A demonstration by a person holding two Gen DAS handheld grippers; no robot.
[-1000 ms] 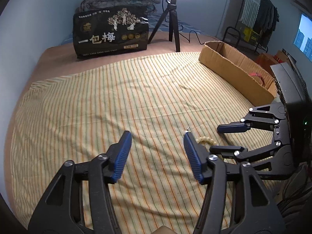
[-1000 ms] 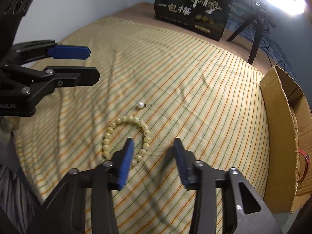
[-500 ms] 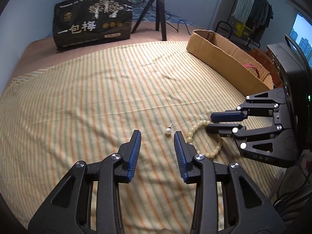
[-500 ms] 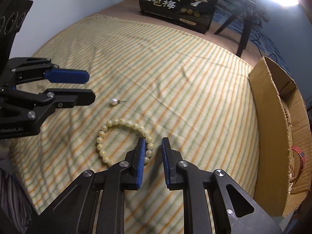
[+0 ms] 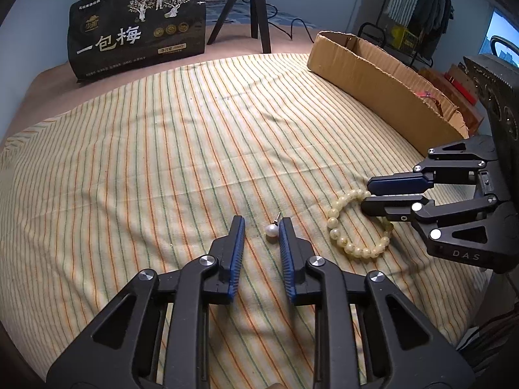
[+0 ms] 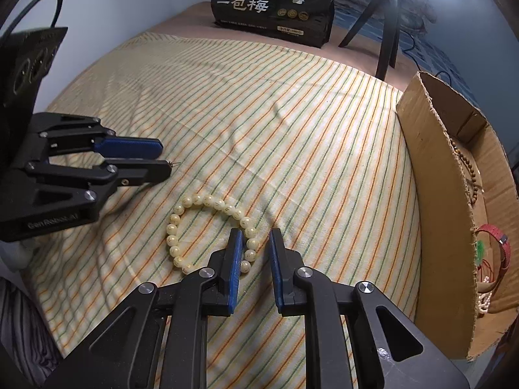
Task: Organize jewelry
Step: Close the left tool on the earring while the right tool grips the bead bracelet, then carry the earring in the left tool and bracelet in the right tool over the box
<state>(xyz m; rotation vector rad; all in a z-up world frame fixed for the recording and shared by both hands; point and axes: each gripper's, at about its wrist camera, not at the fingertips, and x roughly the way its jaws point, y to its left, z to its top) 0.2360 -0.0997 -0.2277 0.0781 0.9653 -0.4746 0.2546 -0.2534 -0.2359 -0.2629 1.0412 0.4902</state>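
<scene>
A cream bead bracelet (image 6: 194, 200) and a pearl stud (image 5: 271, 229) lie on the striped cloth (image 5: 162, 162). My left gripper (image 5: 261, 223) is low over the stud with its jaws closing. The pearl sits between them against the right pad, and a gap remains on the left. In the right wrist view only the stud's pin tip shows past the left gripper (image 6: 165, 160). My right gripper (image 6: 256, 231) straddles the bracelet's near-right strand with narrow jaws. The beads lie along its left pad, and its right pad stands clear. The bracelet (image 5: 337, 223) rests flat under the right gripper (image 5: 366, 194).
An open cardboard box (image 6: 431, 178) runs along the cloth's right edge, holding a wooden bead string (image 6: 470, 168), a red strap (image 6: 496, 243) and pearls. At the far end stand a black printed bag (image 5: 139, 32) and a tripod (image 5: 256, 6).
The left jaws narrowed from wide open while that gripper moved forward and down to the pearl stud. The right jaws narrowed over the bracelet strand early on, then held.
</scene>
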